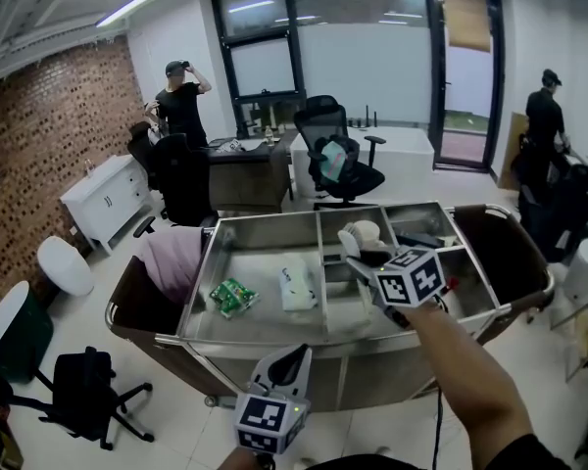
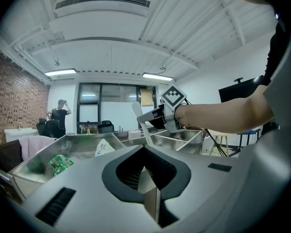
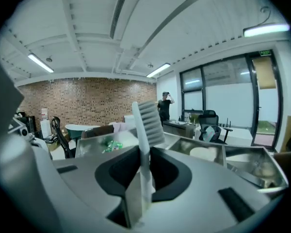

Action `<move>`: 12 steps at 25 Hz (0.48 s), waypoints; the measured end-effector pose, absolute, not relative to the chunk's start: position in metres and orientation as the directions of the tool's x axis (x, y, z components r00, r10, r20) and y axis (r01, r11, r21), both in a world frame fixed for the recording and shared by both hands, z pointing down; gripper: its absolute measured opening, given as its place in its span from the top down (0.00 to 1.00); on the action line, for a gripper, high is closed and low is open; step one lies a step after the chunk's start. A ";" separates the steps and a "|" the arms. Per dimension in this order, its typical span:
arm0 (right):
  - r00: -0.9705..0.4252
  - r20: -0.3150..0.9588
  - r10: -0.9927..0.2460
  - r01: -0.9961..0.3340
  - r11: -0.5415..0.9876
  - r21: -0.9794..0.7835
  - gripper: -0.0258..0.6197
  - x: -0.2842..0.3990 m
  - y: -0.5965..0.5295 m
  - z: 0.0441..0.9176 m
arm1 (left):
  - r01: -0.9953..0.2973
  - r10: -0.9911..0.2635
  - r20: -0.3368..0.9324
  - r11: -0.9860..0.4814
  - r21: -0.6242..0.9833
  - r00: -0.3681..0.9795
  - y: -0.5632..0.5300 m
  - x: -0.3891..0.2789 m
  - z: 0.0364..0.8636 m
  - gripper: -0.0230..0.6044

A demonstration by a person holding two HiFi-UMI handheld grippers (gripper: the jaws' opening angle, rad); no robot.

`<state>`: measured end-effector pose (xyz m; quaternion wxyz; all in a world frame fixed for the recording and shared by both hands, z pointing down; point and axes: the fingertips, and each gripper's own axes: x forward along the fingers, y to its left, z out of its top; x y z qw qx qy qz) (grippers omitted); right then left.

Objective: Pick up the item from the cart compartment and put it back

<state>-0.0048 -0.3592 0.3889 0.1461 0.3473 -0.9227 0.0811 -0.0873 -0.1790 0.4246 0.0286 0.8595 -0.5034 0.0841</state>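
Note:
My right gripper (image 1: 359,255) is up over the steel cart's (image 1: 274,333) middle compartments, shut on a slim white brush. The brush (image 3: 148,123) stands upright between the pads, its ribbed head sticking out above them. From the left gripper view the same white brush (image 2: 141,123) slants down out of the right gripper (image 2: 155,116), clear of the cart's dividers. My left gripper (image 1: 292,356) hangs at the cart's near edge, jaws (image 2: 148,178) together with nothing in them.
A green packet (image 1: 232,296) and a white pouch (image 1: 296,287) lie in the cart's big left compartment. A pale round item (image 1: 365,231) sits in a far middle compartment. Pink cloth (image 1: 173,260) fills the cart's left-end bag. Office chairs and two people stand beyond.

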 end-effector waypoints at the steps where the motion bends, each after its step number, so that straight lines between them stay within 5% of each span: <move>1: -0.720 0.300 -0.626 -0.667 0.743 -0.050 0.84 -0.002 -0.357 0.381 | -0.870 -0.861 0.172 -0.492 -0.036 0.479 -0.179 -0.087 0.424 0.96; 12: -0.758 0.134 -0.638 -0.651 0.752 -0.099 0.84 0.025 -0.314 0.334 | -0.870 -0.860 0.178 -0.491 -0.034 0.478 -0.179 -0.088 0.424 0.96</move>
